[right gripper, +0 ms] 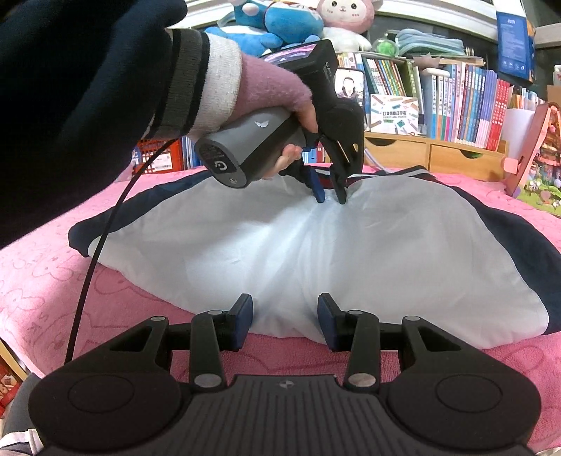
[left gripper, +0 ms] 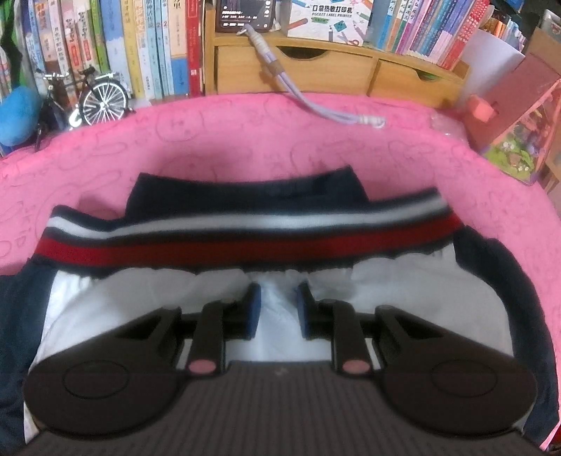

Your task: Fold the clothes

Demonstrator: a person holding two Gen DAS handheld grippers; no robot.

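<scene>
Covering the whole bench is a pink towel-like cloth with embossed bunny outlines (right gripper: 42,280), and spread flat on it lies the white and navy jacket with a red, white and navy striped ribbed hem (right gripper: 315,252), white panel up, navy sleeves out at both sides. Its striped band (left gripper: 245,242) runs across the far edge, with a navy collar piece just beyond it.

Behind the bench: a row of upright books (left gripper: 115,45), a light wooden drawer organiser (left gripper: 315,70), blue and pink plush toys (right gripper: 280,21) on top of the shelf, a small metal model bicycle (left gripper: 94,98) at the left and a lilac cord (left gripper: 315,105) trailing onto the cloth.

Left tongs (right gripper: 331,196), held by the left hand in a pink knit fingerless glove (right gripper: 280,94), point down with tips on the white fabric just short of the striped band; the jaws stand apart, some fabric puckered between them (left gripper: 278,308).

Right tongs (right gripper: 284,322) sit at the jacket's near edge, jaws parted, white fabric between the blue pads (right gripper: 245,315) but not pinched.
</scene>
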